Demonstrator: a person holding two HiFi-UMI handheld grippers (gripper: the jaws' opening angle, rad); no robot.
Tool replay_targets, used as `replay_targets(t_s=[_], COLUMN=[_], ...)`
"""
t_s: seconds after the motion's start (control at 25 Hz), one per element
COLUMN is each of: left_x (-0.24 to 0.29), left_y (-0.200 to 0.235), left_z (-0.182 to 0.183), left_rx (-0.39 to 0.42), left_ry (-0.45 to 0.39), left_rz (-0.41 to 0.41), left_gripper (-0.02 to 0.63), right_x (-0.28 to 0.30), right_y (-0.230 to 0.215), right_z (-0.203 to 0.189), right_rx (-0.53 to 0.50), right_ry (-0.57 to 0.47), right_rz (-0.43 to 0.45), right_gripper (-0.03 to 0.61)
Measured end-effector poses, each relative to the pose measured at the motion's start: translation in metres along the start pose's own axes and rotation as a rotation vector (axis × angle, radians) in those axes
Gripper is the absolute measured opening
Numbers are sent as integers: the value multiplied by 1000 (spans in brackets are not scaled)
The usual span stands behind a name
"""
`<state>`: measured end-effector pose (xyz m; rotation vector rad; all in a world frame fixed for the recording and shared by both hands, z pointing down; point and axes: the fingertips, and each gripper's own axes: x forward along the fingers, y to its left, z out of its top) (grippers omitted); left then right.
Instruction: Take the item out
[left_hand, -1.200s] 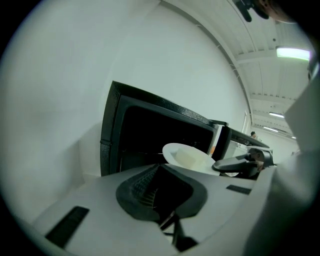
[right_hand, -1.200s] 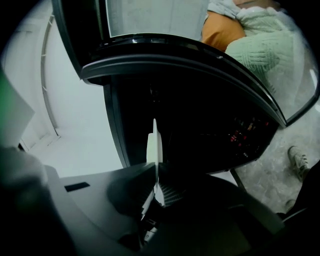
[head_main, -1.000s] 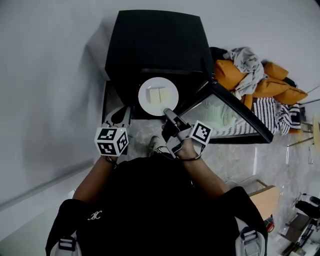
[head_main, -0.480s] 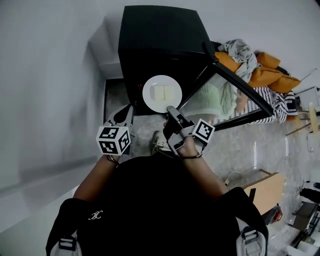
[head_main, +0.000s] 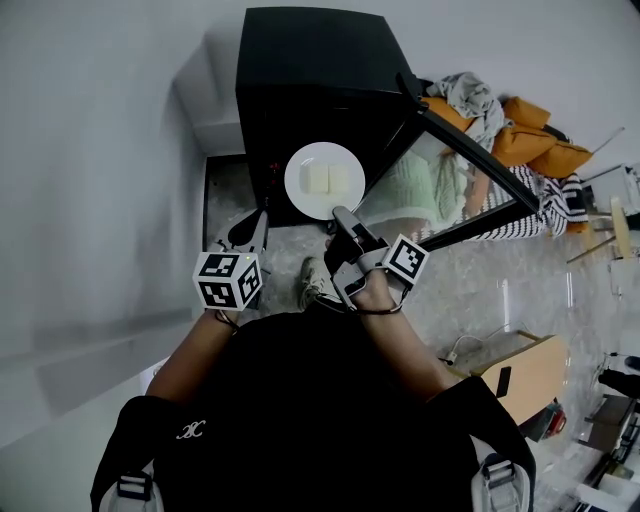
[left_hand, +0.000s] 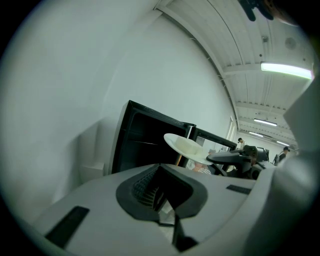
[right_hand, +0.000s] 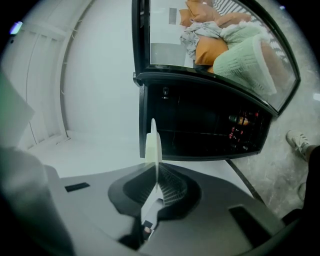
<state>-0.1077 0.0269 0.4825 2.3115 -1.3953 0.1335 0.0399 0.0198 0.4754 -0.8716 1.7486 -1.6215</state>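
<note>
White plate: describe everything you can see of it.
The white plate is round, smooth and glossy, and looks ceramic, with a shallow raised rim. It carries two pale square pieces lying flat side by side near its middle. What they are cannot be told. The plate is held face up in the air, just in front of the open black appliance, beside its swung-out glass door. Only the right tool touches it, clamped on the near rim. The right gripper view shows that rim edge-on between the jaws.
</note>
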Motion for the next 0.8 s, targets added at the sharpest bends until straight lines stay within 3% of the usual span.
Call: replay_targets(t_s=[0.8], left_x=[10], left_y=[3], left_z=[-6], left_rx=[-10], left_ry=[7], left_rz=[19], left_gripper=[8], right_x=[-4], right_y=[-11], right_z=[6], right_rx=[14], right_ry=[9], right_rz=[-57], right_gripper=[21])
